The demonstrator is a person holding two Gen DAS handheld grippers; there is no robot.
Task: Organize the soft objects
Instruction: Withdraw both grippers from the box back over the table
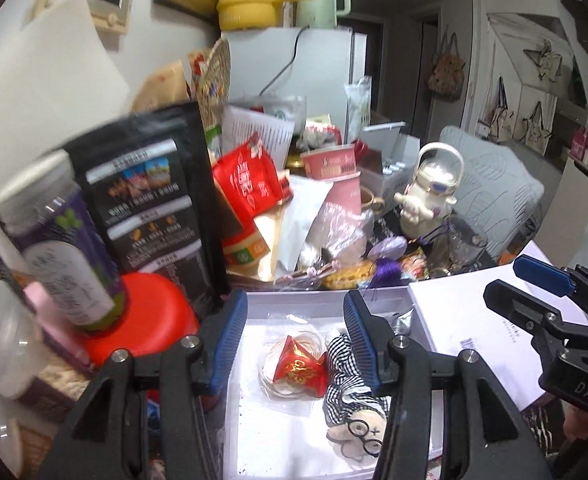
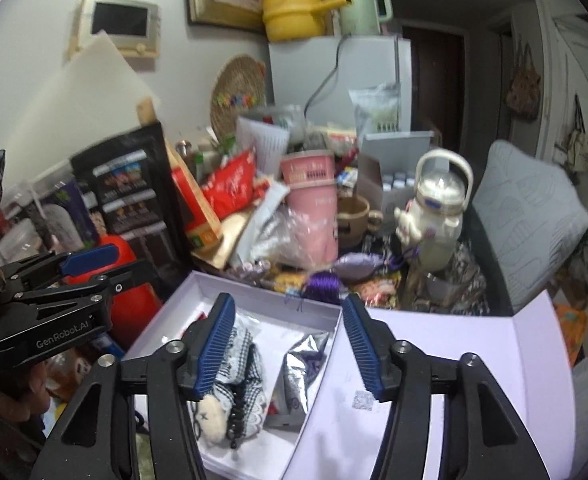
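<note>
Both tools, left tool point(image 1: 294, 336) and right tool point(image 2: 290, 344), gaping empty over white box point(image 1: 254, 432); checked doll point(image 1: 350, 392) likely light, squashy, best pinched mid-body.

The white box point(image 1: 254, 432) lies open from above, its floor bare on the near left beside the red pouch point(image 1: 300, 368) and the checkered doll point(image 1: 354, 392). Behind it a packed wall of clutter blocks the way: black bag point(image 1: 154, 192), purple bottle point(image 1: 62, 240), pink cup point(image 1: 334, 172), white kettle point(image 1: 430, 188). The lid point(image 2: 434, 380) to the right lies flat and clear.
</note>
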